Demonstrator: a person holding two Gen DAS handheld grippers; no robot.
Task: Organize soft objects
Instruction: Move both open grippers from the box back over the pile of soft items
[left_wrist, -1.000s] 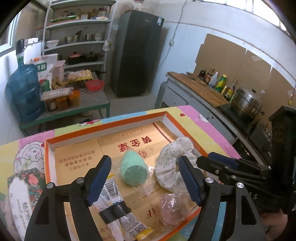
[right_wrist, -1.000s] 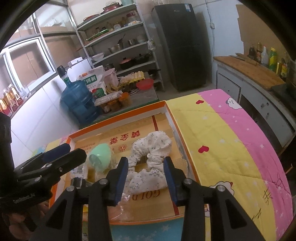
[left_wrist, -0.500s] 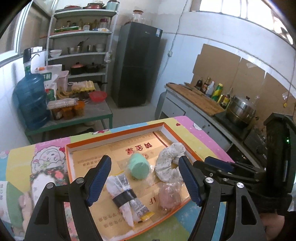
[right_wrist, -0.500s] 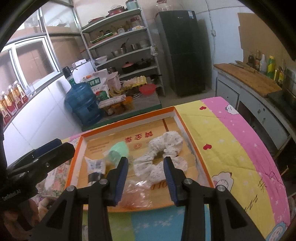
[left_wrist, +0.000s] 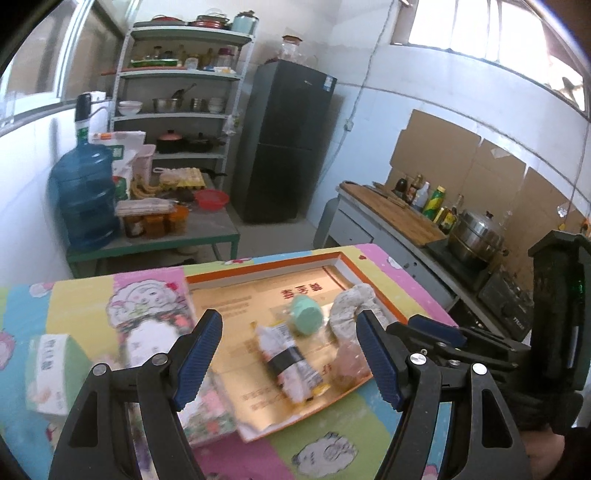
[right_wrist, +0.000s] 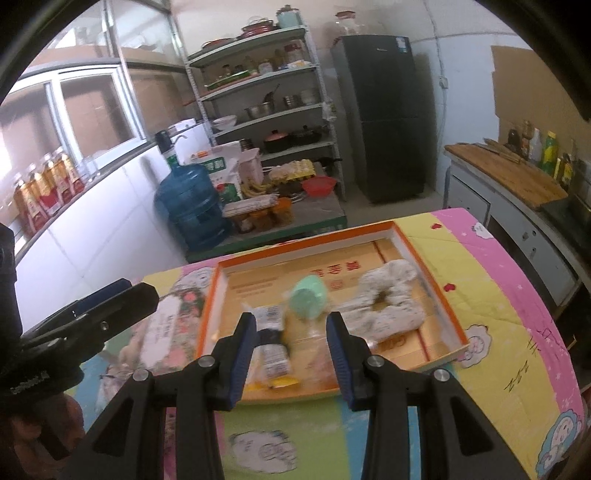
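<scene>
An orange-rimmed cardboard tray (right_wrist: 424, 254) lies on a colourful cartoon cloth. In it are a mint green roll (right_wrist: 308, 297), a floral white ring pillow (right_wrist: 388, 301), a wrapped packet with a black band (right_wrist: 271, 345) and a pinkish bagged item (left_wrist: 349, 363). The same tray (left_wrist: 340, 258), roll (left_wrist: 306, 315), pillow (left_wrist: 352, 304) and packet (left_wrist: 286, 360) show in the left wrist view. My left gripper (left_wrist: 288, 354) is open and empty, above the tray's near edge. My right gripper (right_wrist: 291, 349) is open and empty, over the tray's near side.
A white tissue pack (left_wrist: 50, 369) and a floral pack (left_wrist: 208, 415) lie on the cloth left of the tray. Beyond the table stand a blue water jug (right_wrist: 192, 208), a shelf rack (right_wrist: 266, 96), a black fridge (right_wrist: 384, 118) and a counter with bottles (right_wrist: 509, 173).
Both grippers have pulled back and risen from the tray, which now looks smaller and farther. Both stay open and empty. The objects in the tray have not moved.
</scene>
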